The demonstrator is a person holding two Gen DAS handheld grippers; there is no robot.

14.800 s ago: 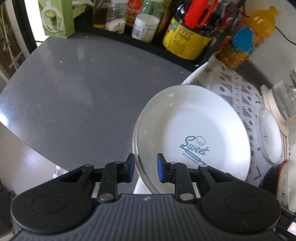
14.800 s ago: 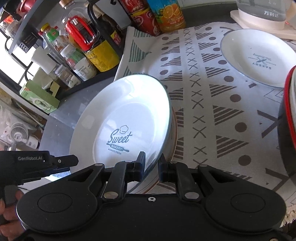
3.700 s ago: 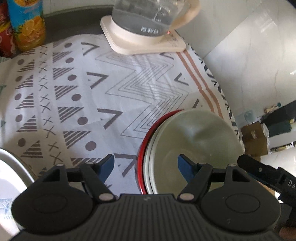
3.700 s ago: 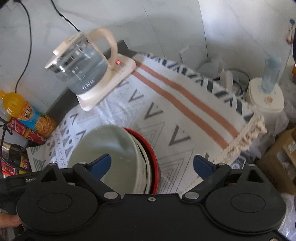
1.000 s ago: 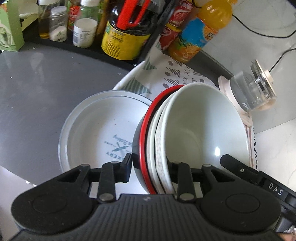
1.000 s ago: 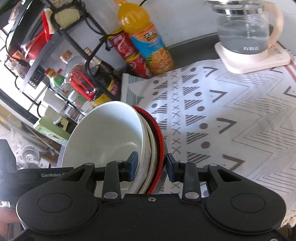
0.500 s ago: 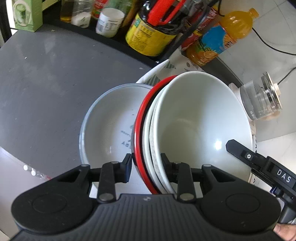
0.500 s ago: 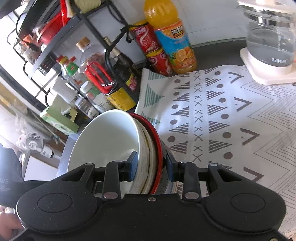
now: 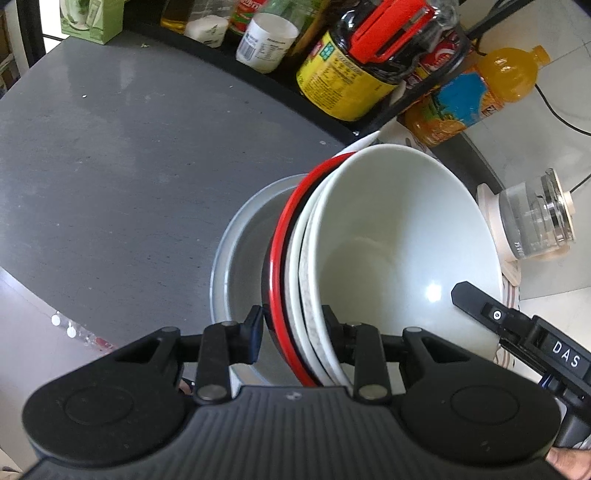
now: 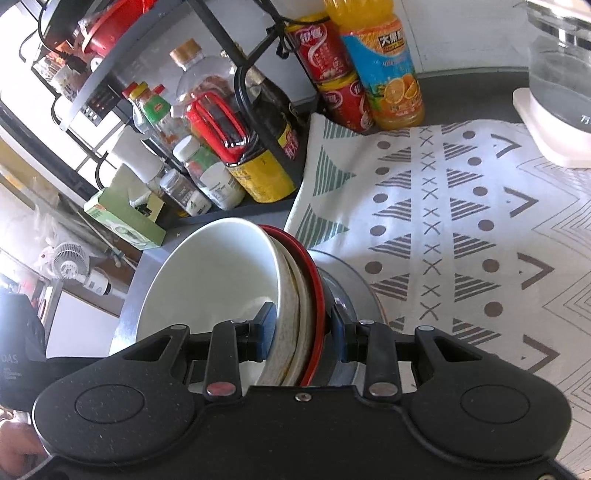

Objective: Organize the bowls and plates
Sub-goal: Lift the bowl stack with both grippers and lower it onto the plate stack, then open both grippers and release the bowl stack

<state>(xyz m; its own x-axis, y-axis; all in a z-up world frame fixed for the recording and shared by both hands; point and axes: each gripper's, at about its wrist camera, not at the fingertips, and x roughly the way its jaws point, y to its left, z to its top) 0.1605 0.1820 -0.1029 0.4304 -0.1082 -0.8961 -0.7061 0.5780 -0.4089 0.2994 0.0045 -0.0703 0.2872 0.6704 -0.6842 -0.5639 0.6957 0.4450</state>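
Two surfaces took up most of what I saw: the dark grey countertop on one side and the patterned cloth spread over the other. Along the back edge stood a black wire rack crowded with sauce bottles and jars, and just beside it an orange drink bottle and two stacked red cans. At the far end of the cloth sat a glass kettle on its pale base.

Next in size was the stack of bowls, nested three deep: a white bowl innermost, a speckled one around it, and a red-rimmed one outermost. I had it tilted and held directly over the white plates, which lay on the countertop at the edge of the cloth; I could not tell whether the stack's underside touched them.

My left gripper was pinching the near rim of the stack, one finger against the outer wall and one inside the white bowl. My right gripper was clamped on the opposite rim in the same way, its blue pads pressed on either side of the three rims.
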